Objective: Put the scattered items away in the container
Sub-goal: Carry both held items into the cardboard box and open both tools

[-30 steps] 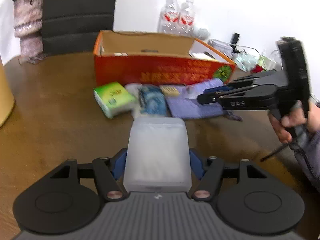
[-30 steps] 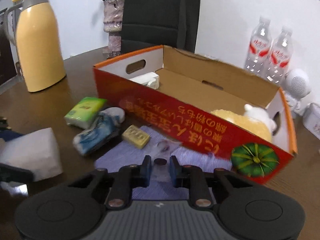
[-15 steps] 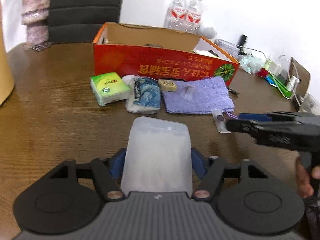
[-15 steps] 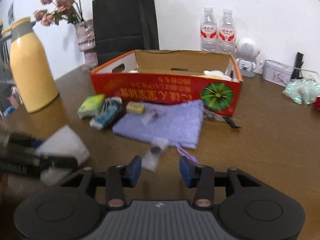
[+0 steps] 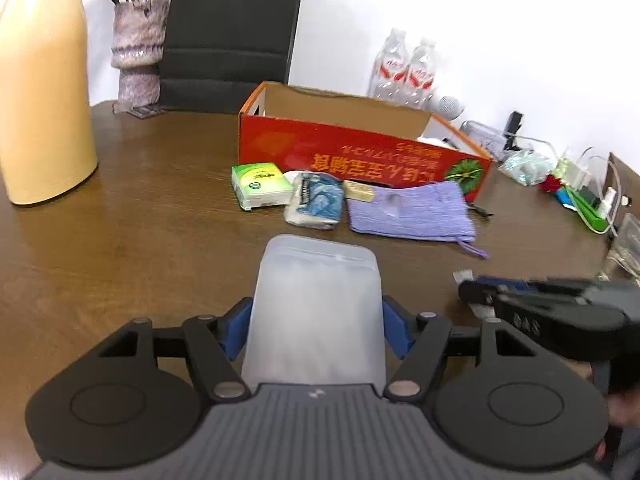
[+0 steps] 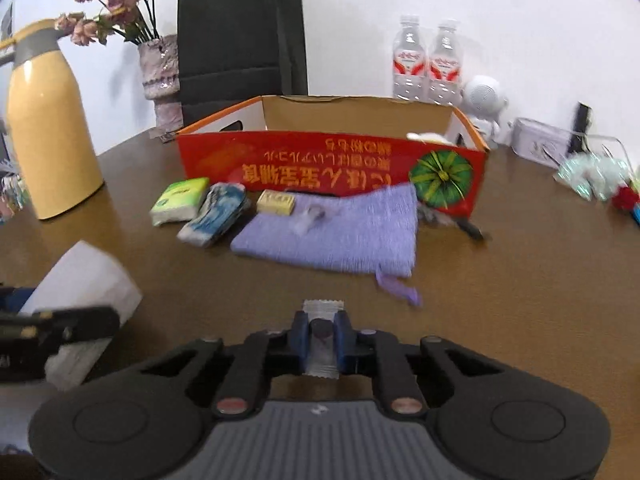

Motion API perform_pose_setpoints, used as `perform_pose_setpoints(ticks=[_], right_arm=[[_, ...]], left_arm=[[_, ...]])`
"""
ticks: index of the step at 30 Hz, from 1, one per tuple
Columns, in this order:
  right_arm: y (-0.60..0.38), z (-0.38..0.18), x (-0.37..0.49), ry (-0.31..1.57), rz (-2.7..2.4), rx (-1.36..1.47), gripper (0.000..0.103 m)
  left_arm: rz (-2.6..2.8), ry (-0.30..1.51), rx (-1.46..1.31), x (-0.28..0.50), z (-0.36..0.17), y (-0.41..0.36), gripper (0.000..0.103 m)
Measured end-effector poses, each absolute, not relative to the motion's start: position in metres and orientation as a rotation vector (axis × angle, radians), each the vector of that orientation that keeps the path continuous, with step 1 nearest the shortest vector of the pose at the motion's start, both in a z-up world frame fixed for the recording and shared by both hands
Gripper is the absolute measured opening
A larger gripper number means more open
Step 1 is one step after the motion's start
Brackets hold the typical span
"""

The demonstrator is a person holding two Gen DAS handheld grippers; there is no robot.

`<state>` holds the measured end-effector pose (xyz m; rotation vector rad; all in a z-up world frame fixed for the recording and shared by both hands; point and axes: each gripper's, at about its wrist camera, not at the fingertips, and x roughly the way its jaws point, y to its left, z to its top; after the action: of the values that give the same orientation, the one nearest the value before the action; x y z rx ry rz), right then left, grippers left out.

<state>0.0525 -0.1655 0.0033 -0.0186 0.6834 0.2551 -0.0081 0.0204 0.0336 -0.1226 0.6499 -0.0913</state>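
My left gripper (image 5: pixel 316 320) is shut on a frosted white pouch (image 5: pixel 316 304), held above the table. My right gripper (image 6: pixel 322 336) is shut on a small clear sachet (image 6: pixel 322 344) with a dark round piece inside. The open red cardboard box (image 6: pixel 328 160) stands at the back, with white and yellow things inside. In front of it lie a green tissue pack (image 6: pixel 180 200), a blue-and-white packet (image 6: pixel 214 214), a small yellow bar (image 6: pixel 276 202) and a purple cloth (image 6: pixel 332 232) with another small clear sachet (image 6: pixel 308 216) on it. The box also shows in the left wrist view (image 5: pixel 360 152).
A yellow thermos (image 6: pixel 48 128) stands at the left, a vase of flowers (image 6: pixel 160 76) and a black bag (image 6: pixel 240 36) behind the box. Two water bottles (image 6: pixel 428 60), a white speaker (image 6: pixel 484 100) and clutter (image 6: pixel 592 172) sit at the back right.
Both grippers pulled back from the box. My right gripper closed on the small sachet and lifted it off the purple cloth's edge. The left gripper kept hold of the white pouch.
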Motion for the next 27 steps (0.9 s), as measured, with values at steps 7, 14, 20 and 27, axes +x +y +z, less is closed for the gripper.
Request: perform_pose_setpoints(ticks=[7, 14, 20, 27], right_arm=[[-0.179, 0.021, -0.039, 0.597, 0.241, 0.025, 0.012], [-0.179, 0.040, -0.086, 0.509, 0.214, 0.015, 0.012], [-0.179, 0.057, -0.090, 0.475, 0.238, 0.012, 0.012], [-0.198, 0.144, 0.001, 0.340, 0.258, -0.021, 0.012]], left_arm=[[-0.135, 0.598, -0.087, -0.060, 0.039, -0.004, 0.068], [-0.181, 0.511, -0.045, -0.101, 0.056, -0.017, 0.068], [-0.209, 0.476, -0.133, -0.072, 0.083, 0.005, 0.068], [-0.227, 0.474, -0.115, 0.083, 0.178, 0.030, 0.068]])
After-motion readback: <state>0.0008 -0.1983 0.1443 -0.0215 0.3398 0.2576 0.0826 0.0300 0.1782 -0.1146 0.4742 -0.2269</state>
